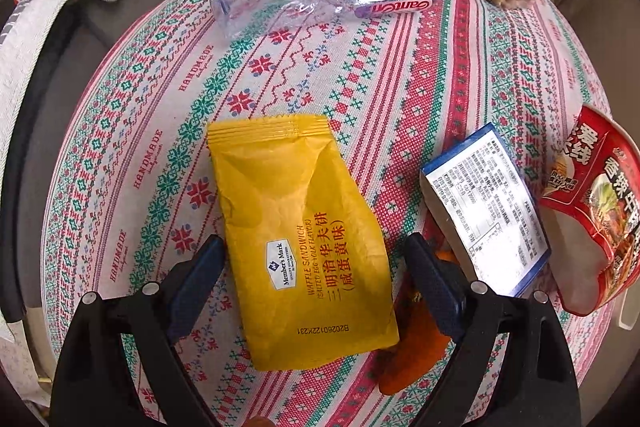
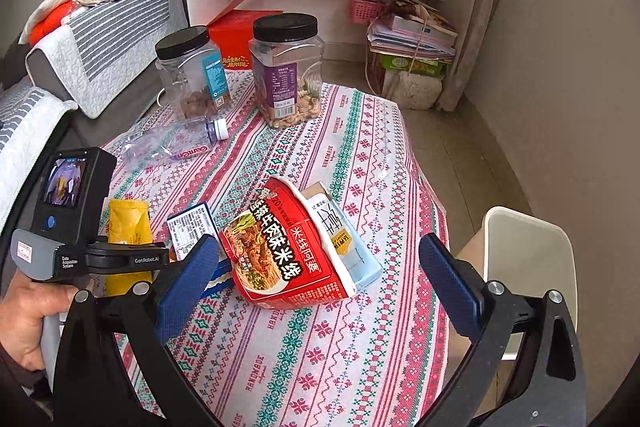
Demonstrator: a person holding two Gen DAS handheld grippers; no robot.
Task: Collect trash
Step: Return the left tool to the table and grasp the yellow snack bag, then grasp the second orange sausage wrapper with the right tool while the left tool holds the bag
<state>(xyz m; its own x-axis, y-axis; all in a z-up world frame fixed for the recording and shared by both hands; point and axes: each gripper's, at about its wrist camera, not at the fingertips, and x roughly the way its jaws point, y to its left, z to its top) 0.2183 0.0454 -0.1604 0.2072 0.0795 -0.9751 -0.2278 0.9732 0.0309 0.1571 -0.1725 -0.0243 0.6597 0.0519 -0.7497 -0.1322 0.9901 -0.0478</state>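
Both of my grippers stand wide open, holding nothing. Left gripper (image 1: 316,279) straddles the yellow snack packet (image 1: 296,227) lying flat on the worktop (image 1: 360,75), pads clear of it (something orange (image 1: 416,347) beneath I can't identify). Right gripper (image 2: 320,279) hangs over the red noodle cup (image 2: 288,247), which hides part of a pale blue carton (image 2: 356,259); the white bin (image 2: 532,267) is cut off behind my finger.
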